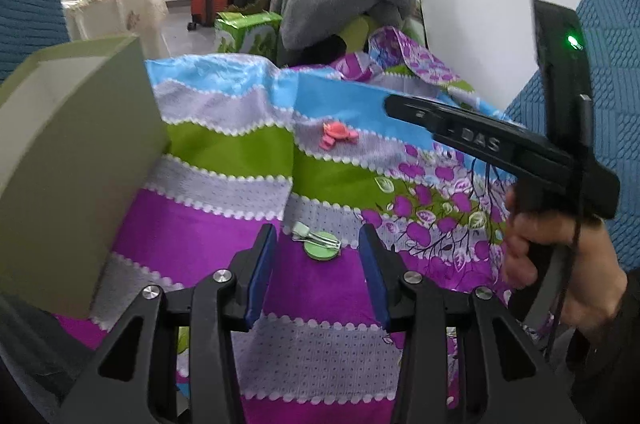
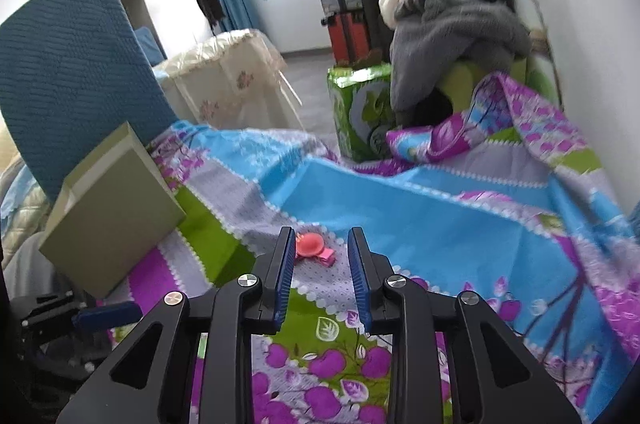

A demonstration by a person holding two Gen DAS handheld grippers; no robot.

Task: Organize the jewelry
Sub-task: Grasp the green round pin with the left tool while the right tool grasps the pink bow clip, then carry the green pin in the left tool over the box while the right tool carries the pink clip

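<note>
**Two hair clips lie on the patterned cloth, each framed by parted jaws**

At the far left, a pale green box (image 1: pixel 76 160) is seen resting on the striped cloth (image 1: pixel 224 220), with its open side turned up and away. Further right, in the left wrist view, the left gripper (image 1: pixel 318 244) is held over a purple band of the cloth; its jaws are released and nothing is grasped. A green round clip (image 1: pixel 320 244) with a metal clasp is seen lying just beyond the blue pads, between their lines. Higher up on a grey band, well apart from it, a pink clip (image 1: pixel 336 135) is found. To the right, the right gripper (image 1: pixel 394 106) is seen from the side, held by a hand (image 1: pixel 560 264) (a green light glows on its body).

In the right wrist view, the right gripper's jaws are likewise parted, and the pink clip is framed just past them, untouched. A heap of clothes (image 2: pixel 452 0) is piled against the wall at the upper right.
</note>
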